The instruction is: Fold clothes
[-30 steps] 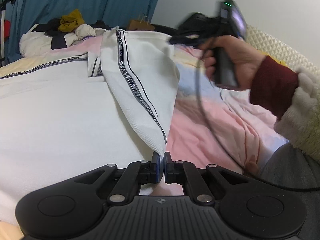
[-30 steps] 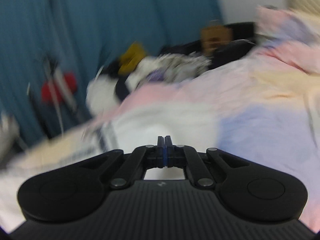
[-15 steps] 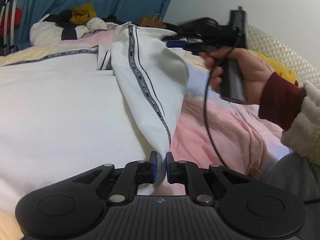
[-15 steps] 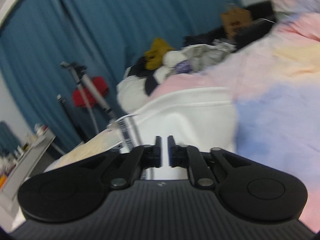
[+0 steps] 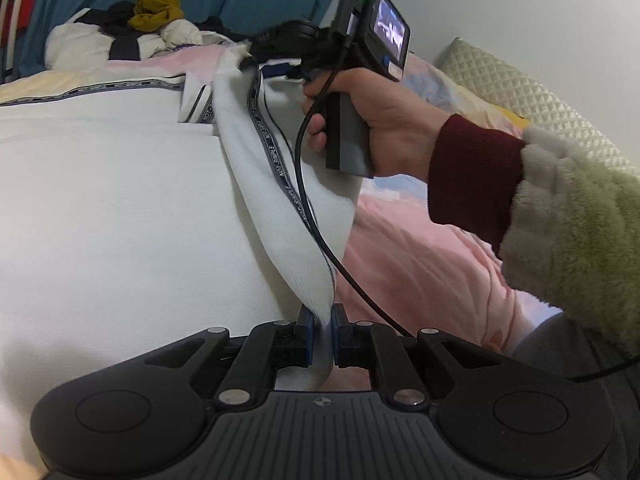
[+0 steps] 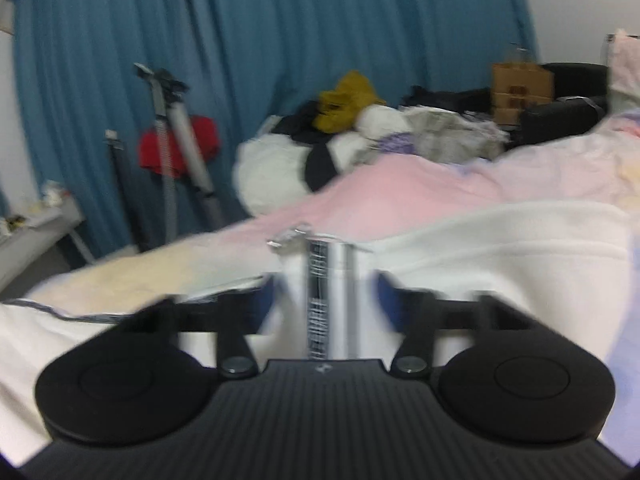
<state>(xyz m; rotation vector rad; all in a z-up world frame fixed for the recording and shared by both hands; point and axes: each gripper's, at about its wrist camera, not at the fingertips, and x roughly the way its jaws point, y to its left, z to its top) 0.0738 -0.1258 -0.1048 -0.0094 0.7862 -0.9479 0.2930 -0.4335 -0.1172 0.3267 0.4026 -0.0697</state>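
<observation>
Bedroom scene: pastel pink, yellow and lilac bedspread [image 5: 420, 264] with teal pleated curtains [image 6: 280, 40] behind. Left gripper [image 5: 320, 334] is clamped on the hem end of a white ribbed-knit garment with a dark lettered stripe [image 5: 120, 208]; blue pads pinch the fabric between them. From that pinch a long fold of the garment rises up and away, stripe running along it, toward the right gripper [image 6: 325, 300]. Rest of the garment lies spread flat over the bedspread to the left of the fold. Right gripper's fingers [image 6: 390, 300] are parted wide, blurred, with the striped cloth edge lying in the gap between them and not pinched. In the left wrist view the right hand [image 5: 384, 120] grips the black handle, dark red cuff and fuzzy pale green sleeve [image 5: 572, 216] behind it, black cable [image 5: 316, 220] hanging down across the fold. Farther back: heap of white, black and mustard-yellow clothes [image 6: 340, 136] at the bed's far end, brown paper bag [image 6: 520, 88], grey tripod [image 6: 176, 136] with a red item beside the curtains, quilted cream headboard cushion [image 5: 520, 92] on the right.
</observation>
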